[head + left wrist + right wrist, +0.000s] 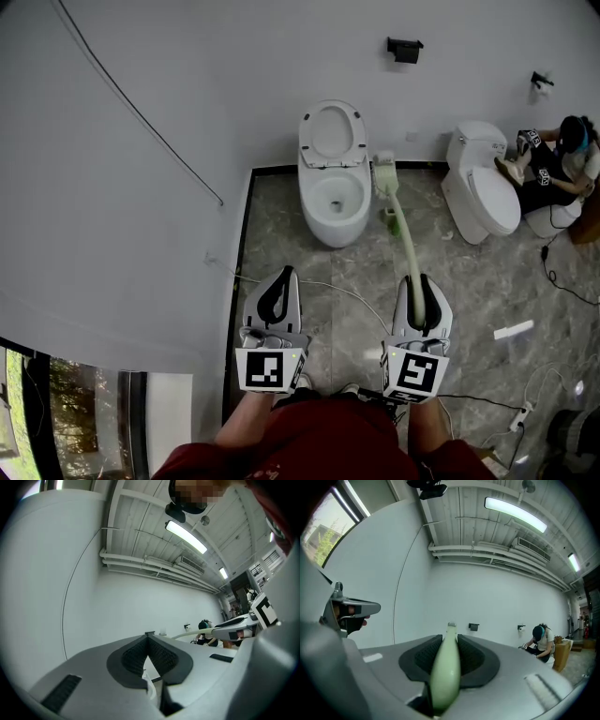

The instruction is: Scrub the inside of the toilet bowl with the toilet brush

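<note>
The right gripper (419,279) grips the toilet brush (405,232), which points straight ahead beside the toilet bowl (335,199); the left gripper (280,277) is pinched closed.

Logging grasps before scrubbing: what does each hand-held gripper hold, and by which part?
The right hand-held gripper clamps the toilet brush by the near end of its pale green handle. The left hand-held gripper is shut, empty.

Pale green toilet brush (405,234) slants, head just beside open white toilet bowl (334,227).
</note>
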A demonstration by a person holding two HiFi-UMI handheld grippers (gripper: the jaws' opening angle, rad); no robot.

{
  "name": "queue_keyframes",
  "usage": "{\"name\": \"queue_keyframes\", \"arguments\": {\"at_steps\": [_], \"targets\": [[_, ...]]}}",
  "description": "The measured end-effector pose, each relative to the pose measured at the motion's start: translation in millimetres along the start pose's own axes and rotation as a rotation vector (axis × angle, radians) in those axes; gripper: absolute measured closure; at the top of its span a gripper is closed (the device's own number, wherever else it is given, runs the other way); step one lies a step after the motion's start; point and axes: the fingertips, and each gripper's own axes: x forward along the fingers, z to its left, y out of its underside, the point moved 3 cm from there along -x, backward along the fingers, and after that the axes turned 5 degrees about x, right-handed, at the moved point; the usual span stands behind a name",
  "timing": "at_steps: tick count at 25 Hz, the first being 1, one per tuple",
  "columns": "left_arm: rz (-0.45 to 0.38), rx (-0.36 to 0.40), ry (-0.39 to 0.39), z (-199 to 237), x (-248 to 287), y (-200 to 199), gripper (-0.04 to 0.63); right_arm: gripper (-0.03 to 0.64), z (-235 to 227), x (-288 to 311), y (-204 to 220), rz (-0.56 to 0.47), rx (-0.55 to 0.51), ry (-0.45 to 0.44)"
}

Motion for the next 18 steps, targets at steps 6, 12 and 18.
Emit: {"name": "queue_keyframes", "arguments": {"at_steps": [6,12,18], "targets": [[0.042,0.005,0.009,-29,-1,2,0.589,0.505,-21,-11,14,0.025,0.032,-0.018],[0.065,0.026,0.012,-46,-2,6,0.589,0.505,-25,-17,30,0.056,0.053,-0.051],[0.091,0.018,0.025,-52,8,12,0.589,0.505,-26,-9,36,0.083,0.055,-0.066]]}}
